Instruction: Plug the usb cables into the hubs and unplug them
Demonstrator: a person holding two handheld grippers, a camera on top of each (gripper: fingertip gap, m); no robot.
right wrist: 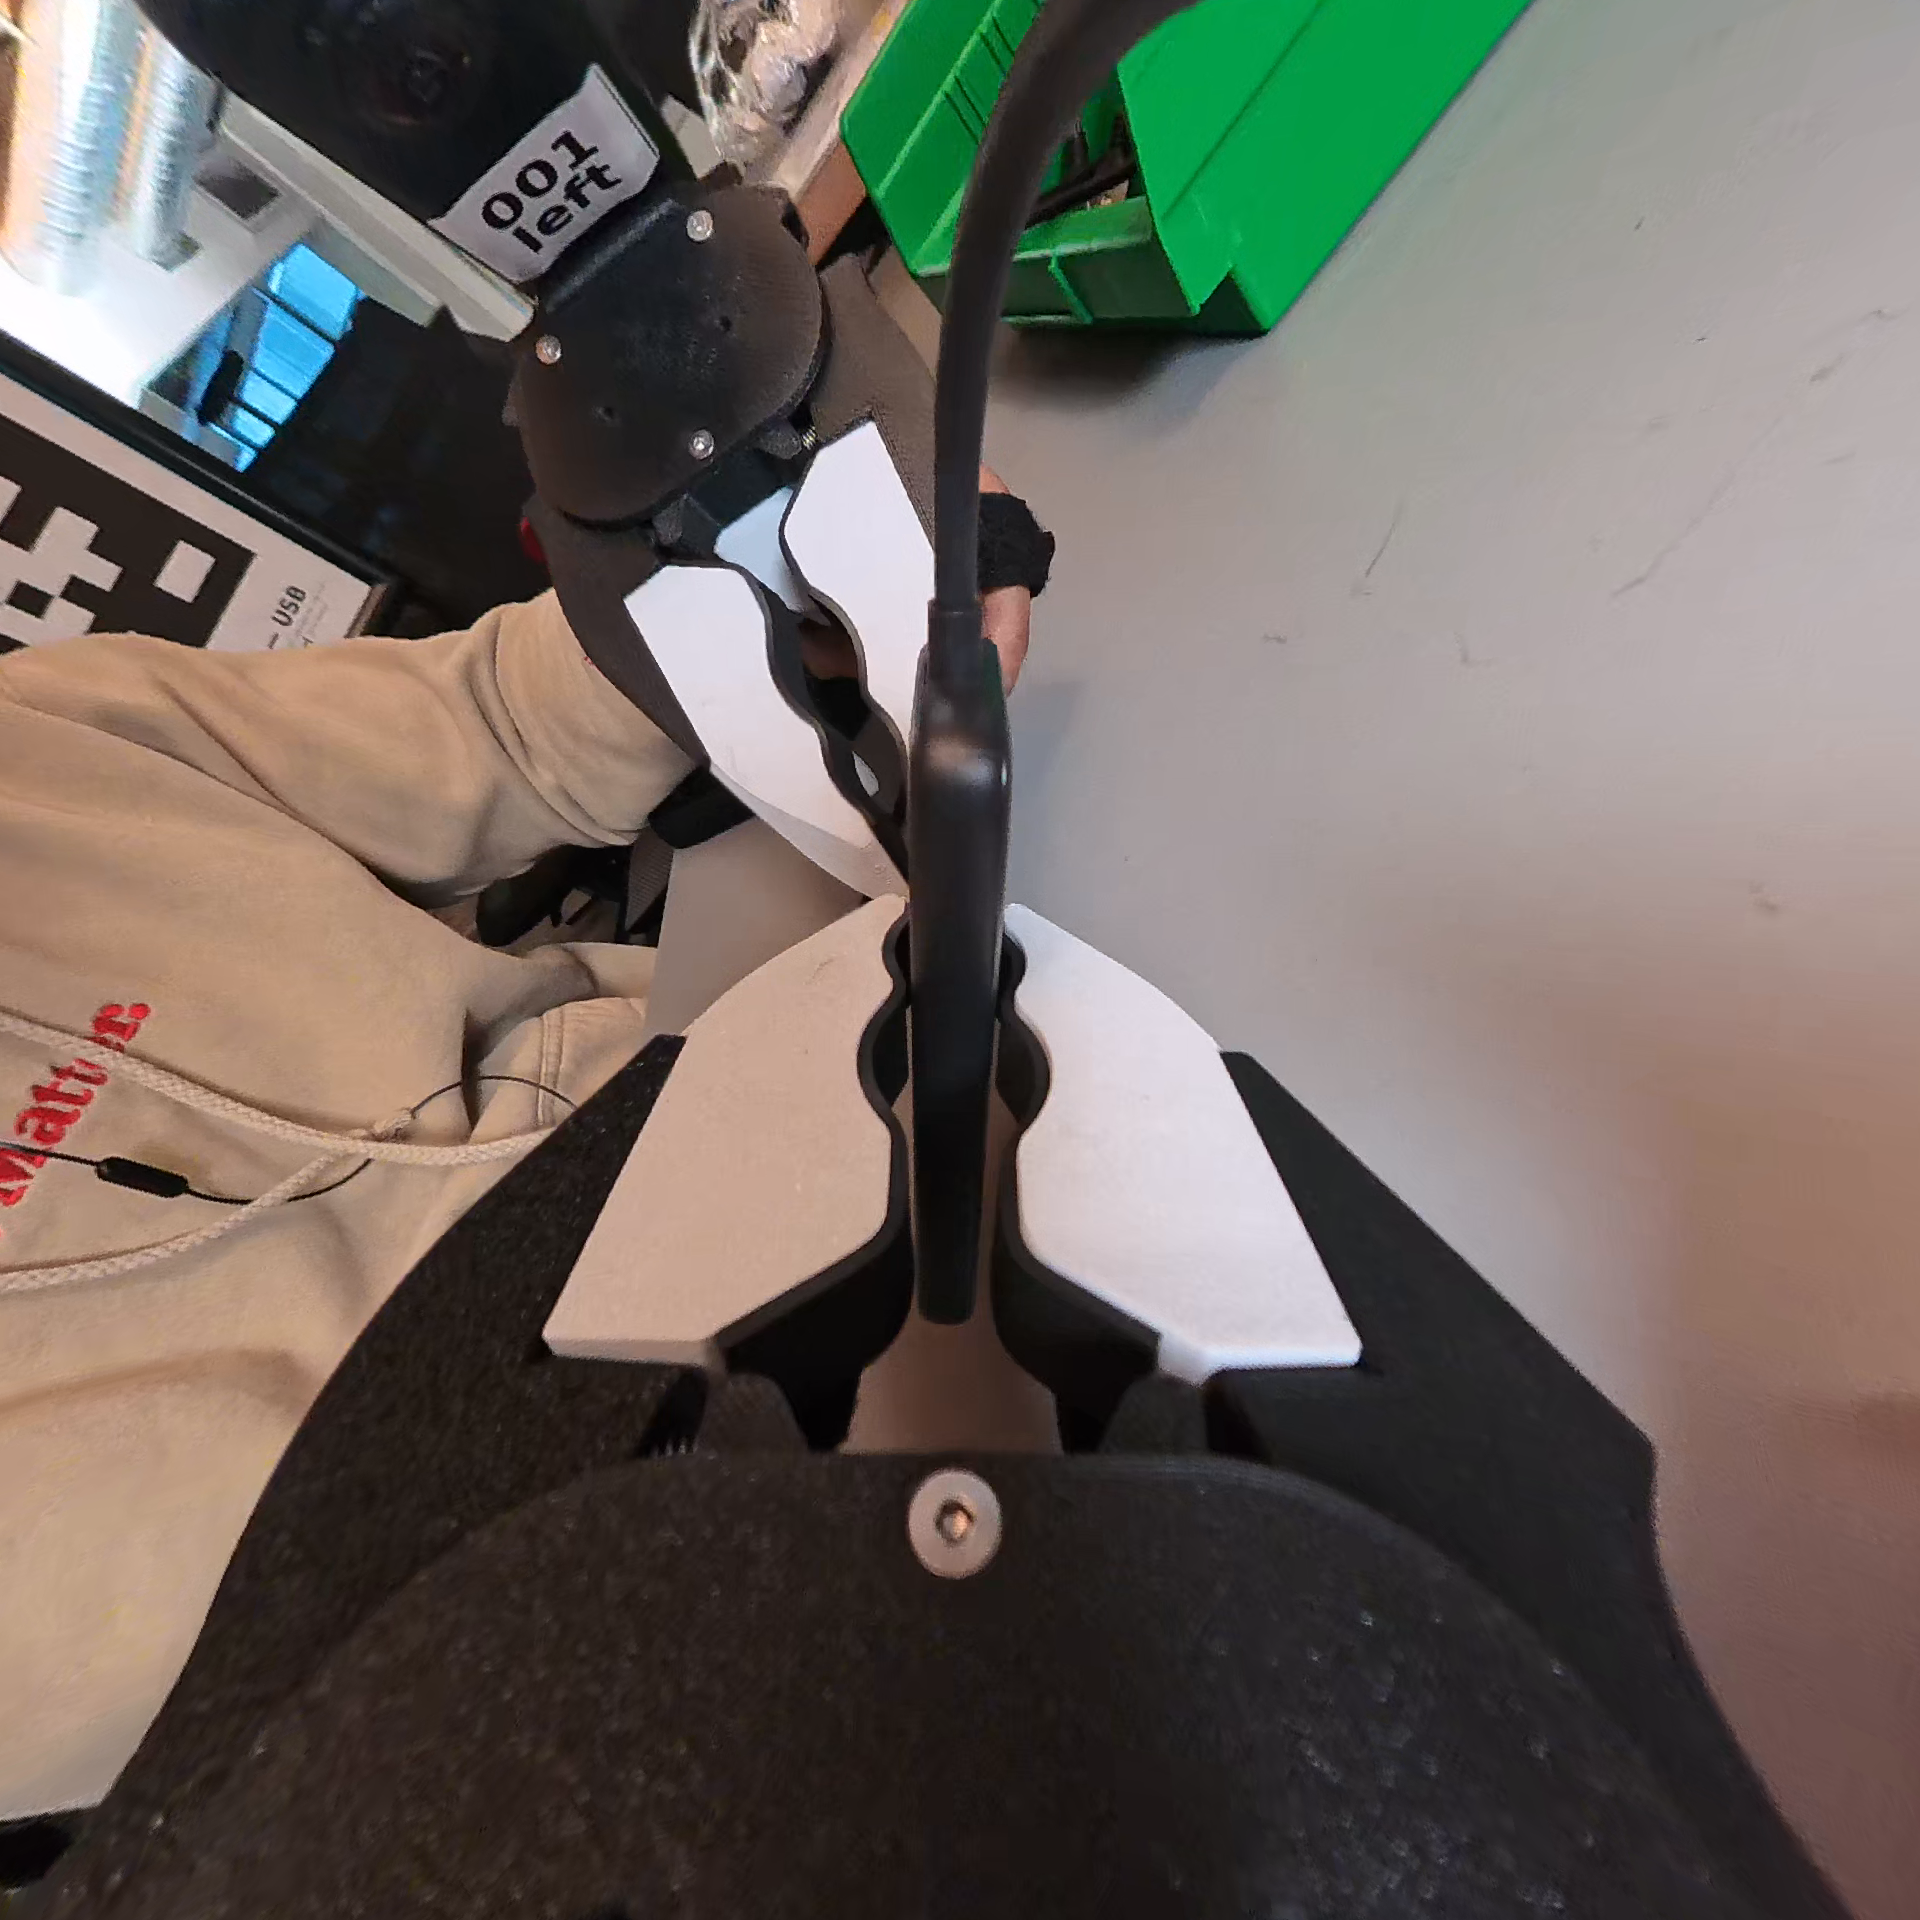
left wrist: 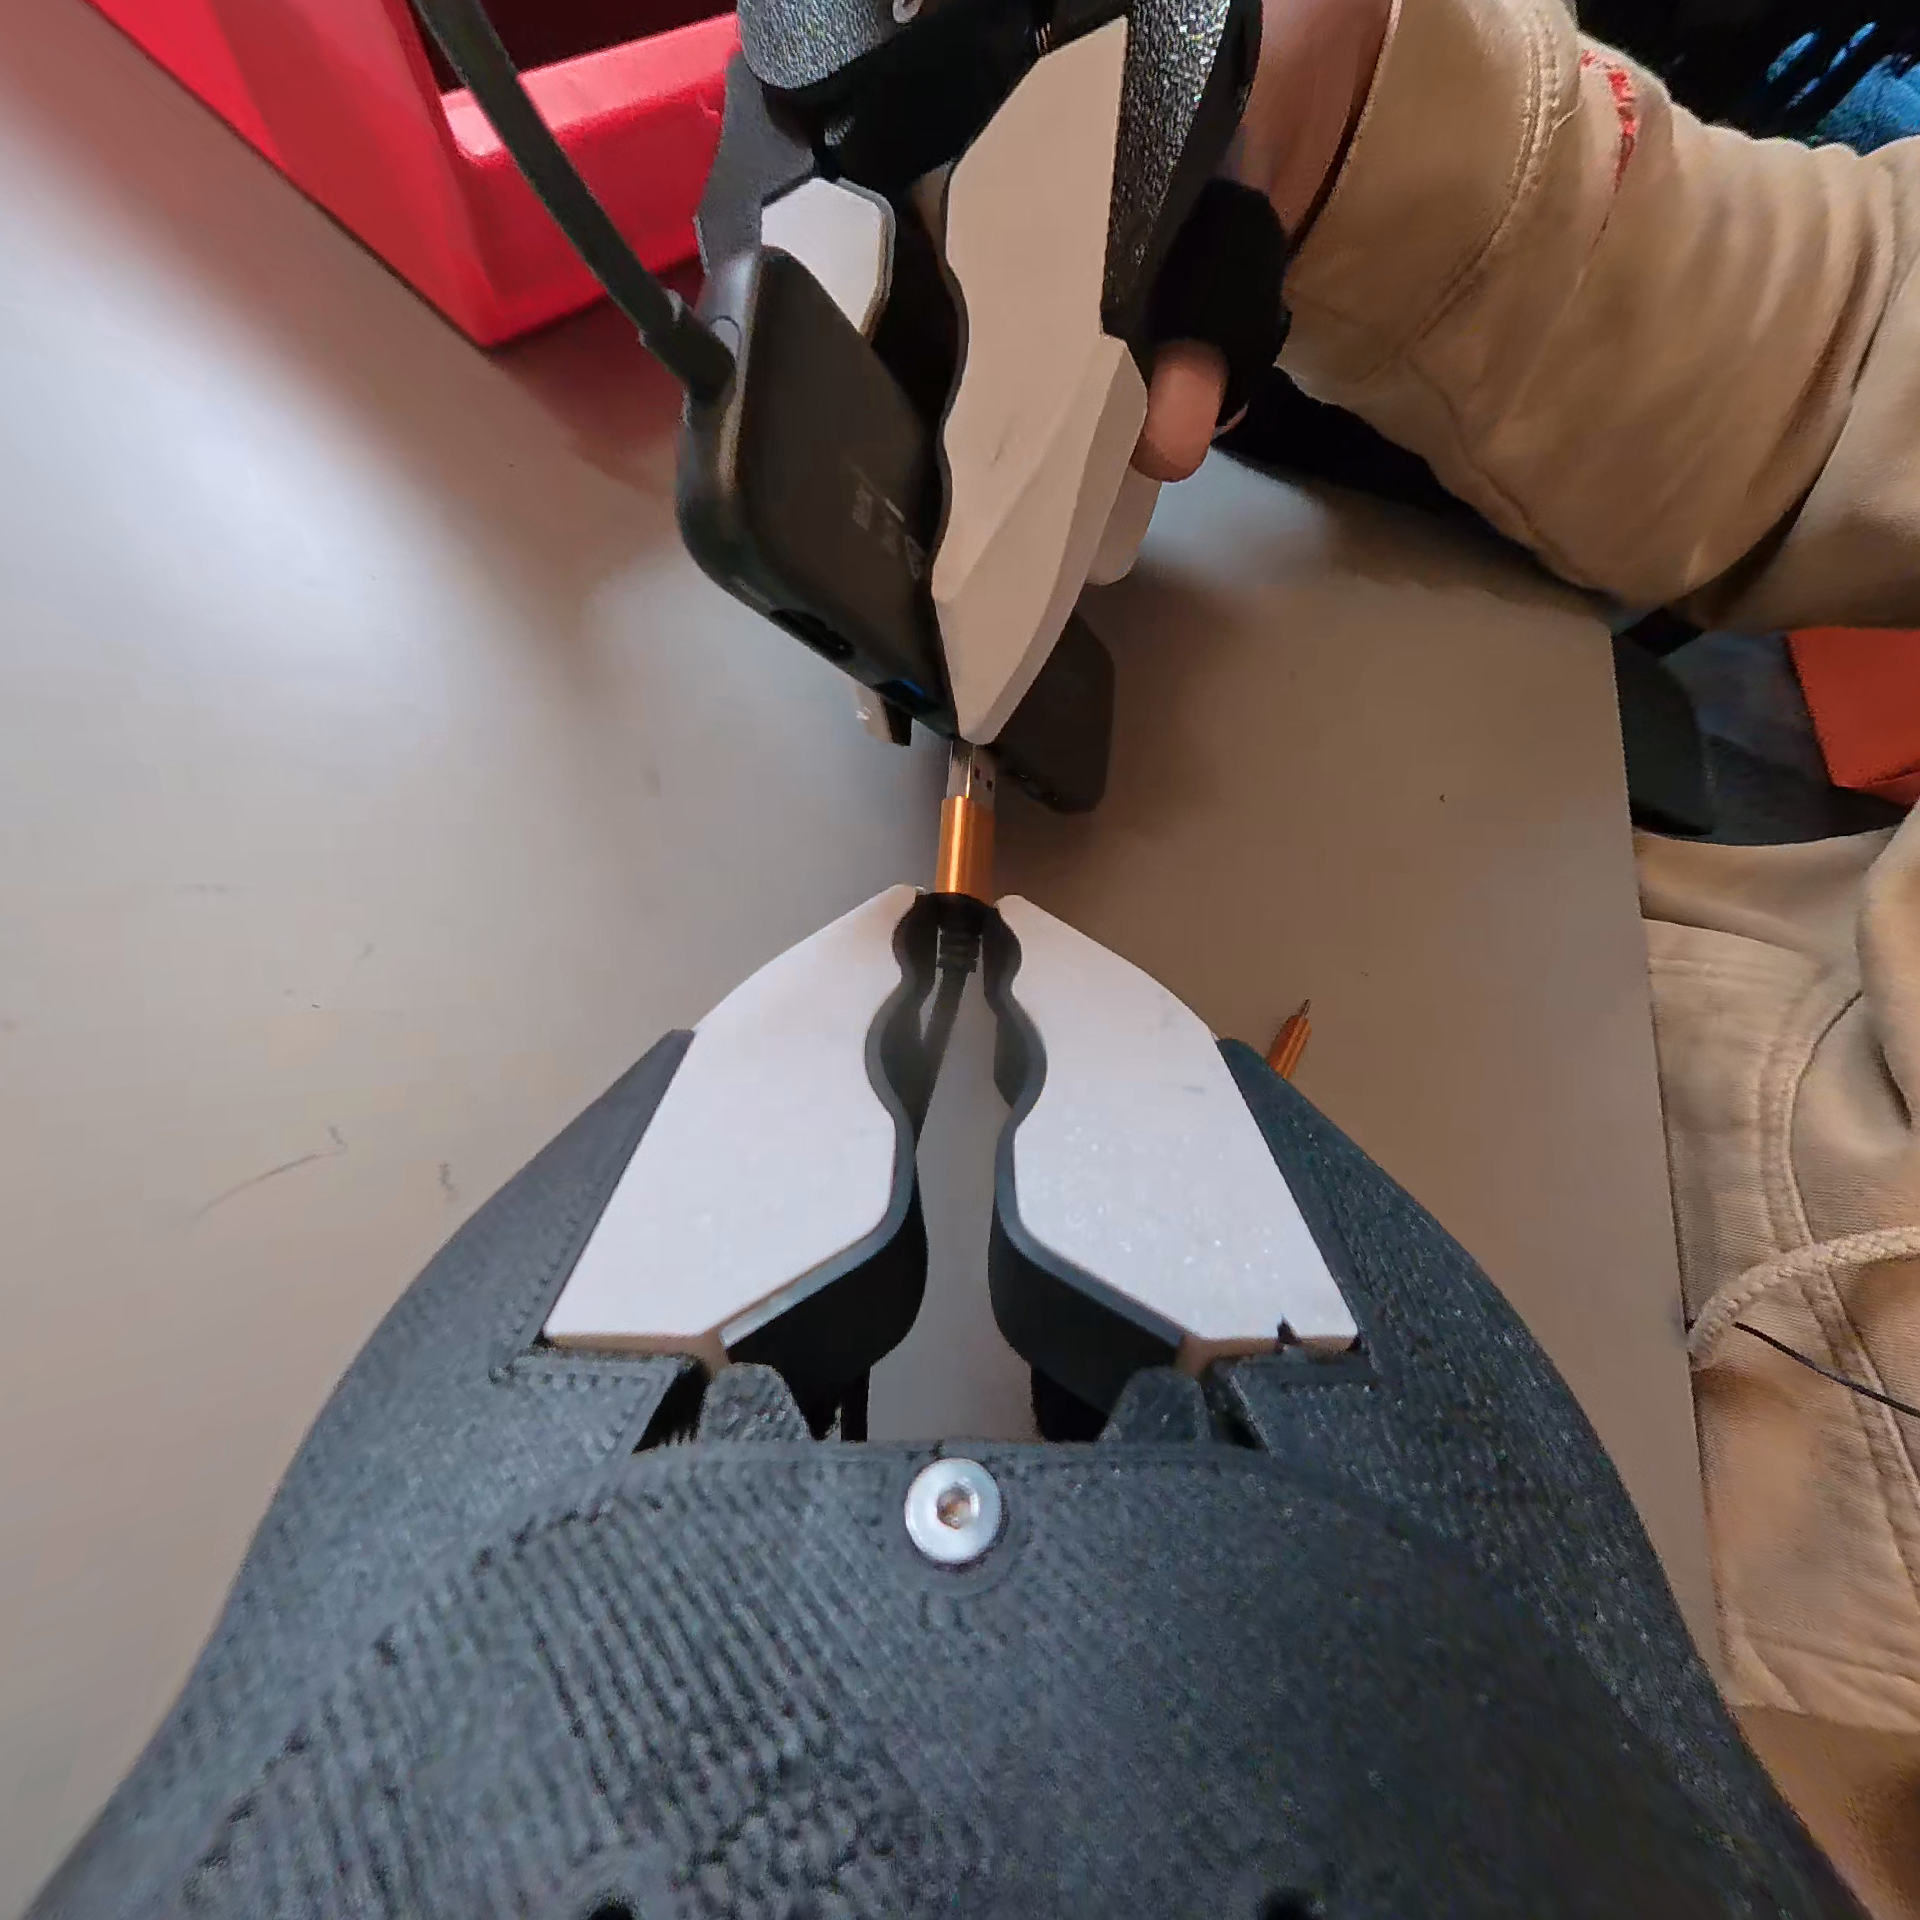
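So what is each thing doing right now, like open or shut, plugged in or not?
left gripper: shut on the usb cable, just behind its orange plug.
right gripper: shut on the black hub.
usb cable: metal tip at the hub's edge, mostly outside.
black hub: held off the table, edge-on between the jaws.
second orange plug: lying loose on the table.
red bin: open-topped.

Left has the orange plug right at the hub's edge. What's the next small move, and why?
Probably ease the left gripper straight forward along the plug's axis. It is shut on the orange USB plug, whose metal tip sits at the edge of the black hub with much of the metal showing, so it isn't seated. The right gripper clamps the hub to brace it.
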